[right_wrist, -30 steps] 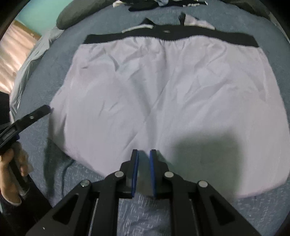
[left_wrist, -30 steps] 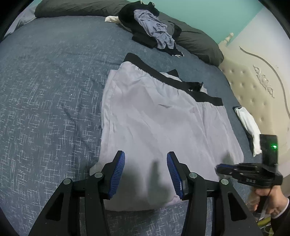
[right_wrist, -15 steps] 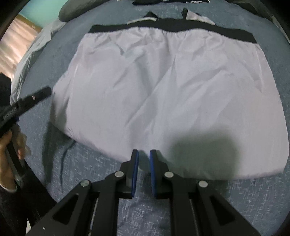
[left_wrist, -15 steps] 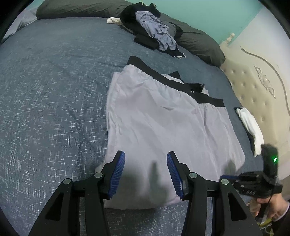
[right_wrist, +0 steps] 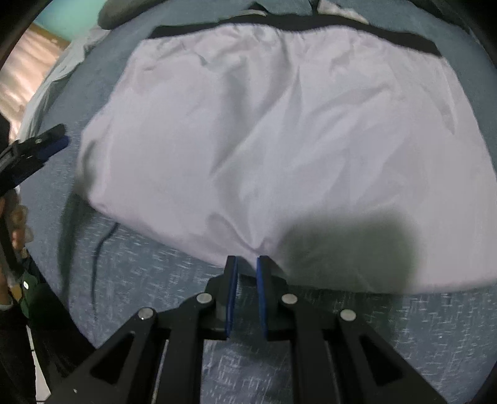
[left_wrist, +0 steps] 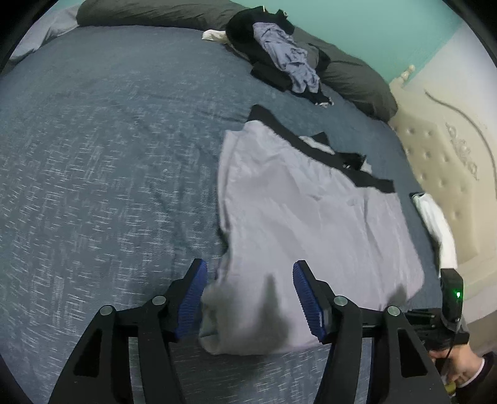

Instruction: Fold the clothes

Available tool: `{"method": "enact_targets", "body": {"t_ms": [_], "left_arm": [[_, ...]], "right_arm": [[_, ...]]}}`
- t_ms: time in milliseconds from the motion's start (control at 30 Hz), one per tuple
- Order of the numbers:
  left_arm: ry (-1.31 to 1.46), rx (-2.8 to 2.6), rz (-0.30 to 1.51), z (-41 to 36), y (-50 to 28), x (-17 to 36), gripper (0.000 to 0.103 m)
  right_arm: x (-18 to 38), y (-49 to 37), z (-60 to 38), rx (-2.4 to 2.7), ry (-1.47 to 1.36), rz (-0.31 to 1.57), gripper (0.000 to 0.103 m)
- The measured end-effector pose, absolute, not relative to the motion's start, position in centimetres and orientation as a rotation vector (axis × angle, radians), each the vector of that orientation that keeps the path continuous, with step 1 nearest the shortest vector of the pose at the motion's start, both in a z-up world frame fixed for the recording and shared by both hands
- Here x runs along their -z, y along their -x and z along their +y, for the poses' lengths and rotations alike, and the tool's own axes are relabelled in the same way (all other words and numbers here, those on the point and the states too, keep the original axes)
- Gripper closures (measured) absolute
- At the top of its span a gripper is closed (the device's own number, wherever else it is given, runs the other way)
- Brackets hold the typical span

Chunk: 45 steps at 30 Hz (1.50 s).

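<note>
Dim, cool indoor light. Gripper shadows fall dark and soft-edged on the pale shorts (right_wrist: 279, 140). Motion blur smears the bed (left_wrist: 93, 171) weave. Fisheye bends the edges, and the corners go black.

Shorts (left_wrist: 313, 217): thin pale lilac cloth, smooth, faint sheen, lightly creased; waistband (right_wrist: 310, 26) matt black. Bedspread (left_wrist: 108, 171): matt blue-grey woven cloth, flecked, coarse. Pillows (left_wrist: 357, 80): dull dark-grey fabric. Headboard (left_wrist: 441, 174): cream tufted padding, slight gloss. My left gripper (left_wrist: 247, 298) and right gripper (right_wrist: 247, 279): matt black plastic, ribbed blue pads (left_wrist: 306, 295), bright metal pivot pins (left_wrist: 338, 300).
</note>
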<state>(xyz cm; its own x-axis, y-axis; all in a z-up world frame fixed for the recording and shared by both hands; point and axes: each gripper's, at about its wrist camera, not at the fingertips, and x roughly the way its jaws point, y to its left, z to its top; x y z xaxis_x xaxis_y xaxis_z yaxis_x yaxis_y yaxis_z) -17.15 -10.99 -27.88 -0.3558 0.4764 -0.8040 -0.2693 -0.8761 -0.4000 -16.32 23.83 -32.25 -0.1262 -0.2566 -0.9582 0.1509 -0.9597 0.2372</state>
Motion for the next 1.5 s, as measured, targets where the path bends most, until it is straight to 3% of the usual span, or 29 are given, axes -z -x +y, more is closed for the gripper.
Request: {"method": "enact_targets", "body": {"t_ms": [300, 533, 900, 1133, 1500], "left_arm": [[1.503, -2.145, -0.353, -11.4, 17.7, 31.1, 0.036], [1.544, -2.090, -0.473, -11.6, 18.3, 33.5, 0.036], [1.555, -2.112, -0.452, -10.8, 18.1, 34.4, 0.038], [1.539, -2.092, -0.438, -10.3, 18.0, 33.4, 0.068], [1.440, -2.093, -0.364, -7.6, 17.9, 28.5, 0.084]], "right_arm": [[29.6, 16.2, 24.5, 2.222, -1.764, -0.217, 0.093], [27.5, 13.9, 33.1, 2.278, -1.747, -0.352, 0.093], [27.7, 13.6, 35.9, 2.314, -1.736, -0.441, 0.093], [27.9, 13.5, 36.7, 2.325, -1.734, -0.476, 0.093], [27.2, 13.3, 37.8, 2.359, -1.694, -0.536, 0.093]]}}
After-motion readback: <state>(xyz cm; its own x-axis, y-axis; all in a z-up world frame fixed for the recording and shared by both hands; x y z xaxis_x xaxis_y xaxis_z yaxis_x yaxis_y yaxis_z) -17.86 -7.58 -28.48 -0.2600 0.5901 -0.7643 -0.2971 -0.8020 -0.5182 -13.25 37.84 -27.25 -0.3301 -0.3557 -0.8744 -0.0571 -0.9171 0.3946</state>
